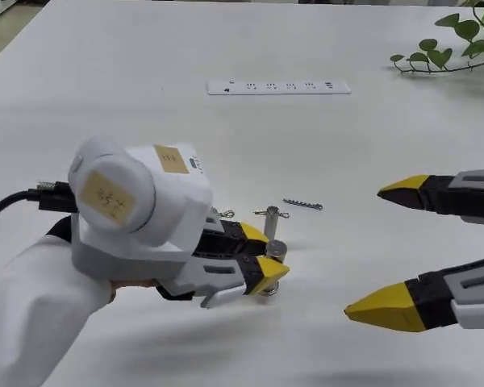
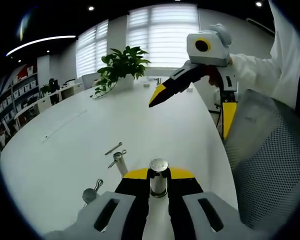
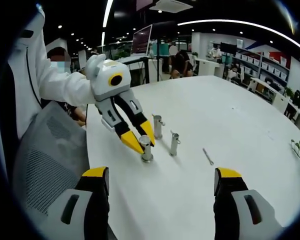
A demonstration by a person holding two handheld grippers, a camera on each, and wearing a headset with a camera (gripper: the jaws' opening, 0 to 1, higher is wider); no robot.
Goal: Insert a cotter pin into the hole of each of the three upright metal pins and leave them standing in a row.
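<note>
Left gripper (image 3: 142,140) clamped on nearest pin (image 2: 158,177), upright on table. Right gripper (image 1: 367,251) jaws wide apart, empty. Other two pins (image 3: 174,143) appear fitted. Next, likely: right gripper picks up loose cotter (image 1: 303,205) and aligns it with the hole.

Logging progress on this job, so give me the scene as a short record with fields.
Left tongs: shut on the nearest metal pin, upright, nothing seen through it
Right tongs: open, empty, above the white table
Middle metal pin: upright, cotter pin fitted
Far metal pin: upright, cotter pin fitted
Loose cotter pin: lying on the table beyond the row
</note>
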